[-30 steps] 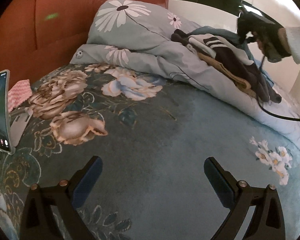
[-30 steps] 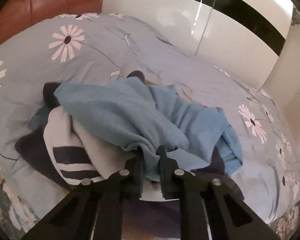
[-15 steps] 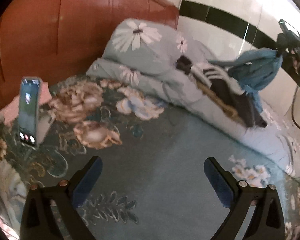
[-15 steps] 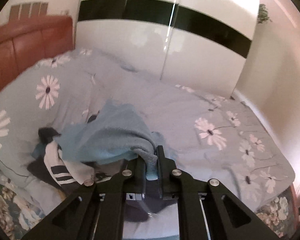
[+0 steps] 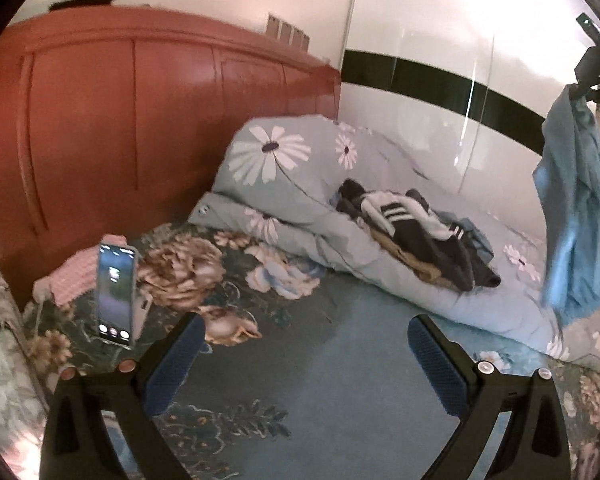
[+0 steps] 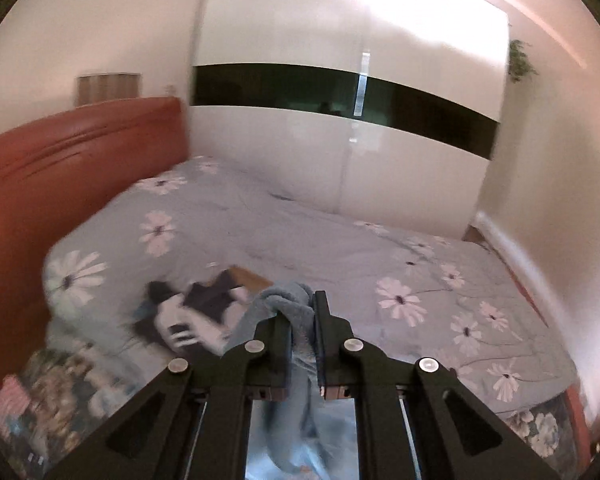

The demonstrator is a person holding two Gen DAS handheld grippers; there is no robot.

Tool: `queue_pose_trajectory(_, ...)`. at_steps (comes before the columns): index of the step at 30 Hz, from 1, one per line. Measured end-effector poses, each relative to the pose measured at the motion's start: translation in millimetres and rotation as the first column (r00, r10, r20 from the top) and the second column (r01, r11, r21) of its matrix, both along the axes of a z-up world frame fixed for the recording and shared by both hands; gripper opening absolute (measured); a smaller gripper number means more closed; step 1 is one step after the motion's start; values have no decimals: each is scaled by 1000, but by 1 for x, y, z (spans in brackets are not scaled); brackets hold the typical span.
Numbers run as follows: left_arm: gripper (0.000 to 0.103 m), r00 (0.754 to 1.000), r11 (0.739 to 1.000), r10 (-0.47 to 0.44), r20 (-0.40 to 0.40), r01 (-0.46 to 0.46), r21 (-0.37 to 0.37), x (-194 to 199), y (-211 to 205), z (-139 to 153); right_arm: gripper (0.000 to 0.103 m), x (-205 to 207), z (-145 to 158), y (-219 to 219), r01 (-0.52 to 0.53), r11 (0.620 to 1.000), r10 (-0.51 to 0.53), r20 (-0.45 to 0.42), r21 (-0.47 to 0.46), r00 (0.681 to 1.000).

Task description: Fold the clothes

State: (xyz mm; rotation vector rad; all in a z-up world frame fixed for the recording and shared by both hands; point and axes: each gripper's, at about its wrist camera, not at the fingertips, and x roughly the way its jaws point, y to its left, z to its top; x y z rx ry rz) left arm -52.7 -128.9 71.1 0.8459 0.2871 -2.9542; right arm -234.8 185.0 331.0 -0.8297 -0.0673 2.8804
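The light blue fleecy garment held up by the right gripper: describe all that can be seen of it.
The light blue fleecy garment looks soft and plush, like terry or fleece. It is unfolded and bunched, pinched at its top by the shut right gripper, and hangs in long loose folds, lifted clear of the pile of dark and striped clothes on the grey daisy-print duvet. No sleeves or collar can be made out.

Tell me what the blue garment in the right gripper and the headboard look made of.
Blue garment: soft fleece or terry-like knit, judging by its fuzzy nap and limp drape; matte.
Headboard: probably reddish-brown leather or faux leather, given the smooth sheen and stitched panel seams; lacquered wood can't be ruled out.
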Motion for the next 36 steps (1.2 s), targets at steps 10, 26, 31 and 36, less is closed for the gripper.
queue_pose_trajectory(10,103,998,997,62,-22,-63,-54,31,-18,26,10,97,-31,-7,-201,952,210,12,-232,978)
queue_pose_trajectory(26,103,960,992,-59,273,86,-88,27,33,-45,10,152,-359,105,79,950,109,558,-302,822)
queue_pose_trajectory(31,103,944,997,-76,321,73,24,19,36,-59,11,165,-374,128,65,959,114,583,-277,804)
queue_pose_trajectory(36,103,925,997,-70,374,54,54,13,36,-75,22,181,-379,144,32,969,124,589,-246,799)
